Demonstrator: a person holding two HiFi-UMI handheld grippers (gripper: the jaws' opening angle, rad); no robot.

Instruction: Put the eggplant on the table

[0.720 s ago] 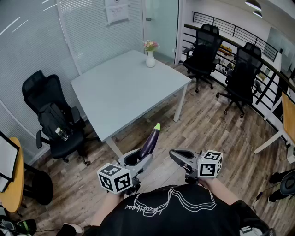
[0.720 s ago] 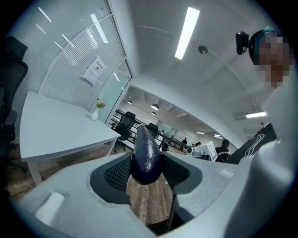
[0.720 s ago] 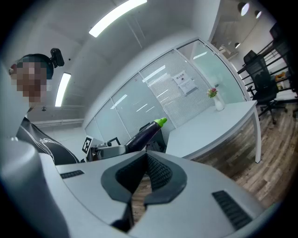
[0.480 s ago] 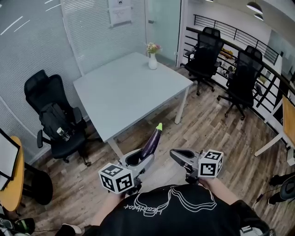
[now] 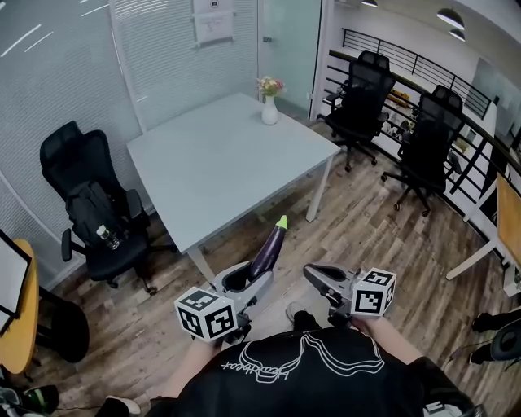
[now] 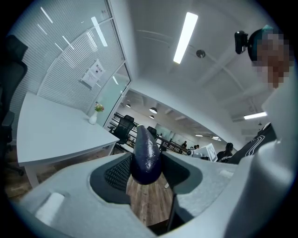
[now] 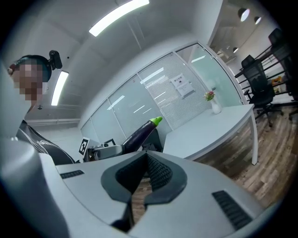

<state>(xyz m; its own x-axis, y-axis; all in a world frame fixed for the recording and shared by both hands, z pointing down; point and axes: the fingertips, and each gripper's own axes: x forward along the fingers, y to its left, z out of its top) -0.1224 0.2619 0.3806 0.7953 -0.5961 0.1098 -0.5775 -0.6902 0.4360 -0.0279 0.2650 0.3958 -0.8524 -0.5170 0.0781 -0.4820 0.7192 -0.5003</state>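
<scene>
Eggplant (image 5: 269, 249) gripped in left tongs (image 5: 251, 278), lower end partly hidden, right tongs (image 5: 311, 272) closed

Blk tee (image 5: 309, 395) w/ white line print.

White vase of flowers (image 5: 269, 110), black office chair (image 5: 69, 155) with a backpack (image 5: 98, 216) on its seat, two more black chairs (image 5: 358, 89) beside a railing (image 5: 407, 50), wood floor (image 5: 366, 236), paper notice (image 5: 212, 20) on a glass wall

Eggplant (image 5: 269, 248) base hidden by fingers (image 5: 259, 289) of left gripper (image 5: 251, 275), wall notice (image 5: 210, 18) illegible
</scene>
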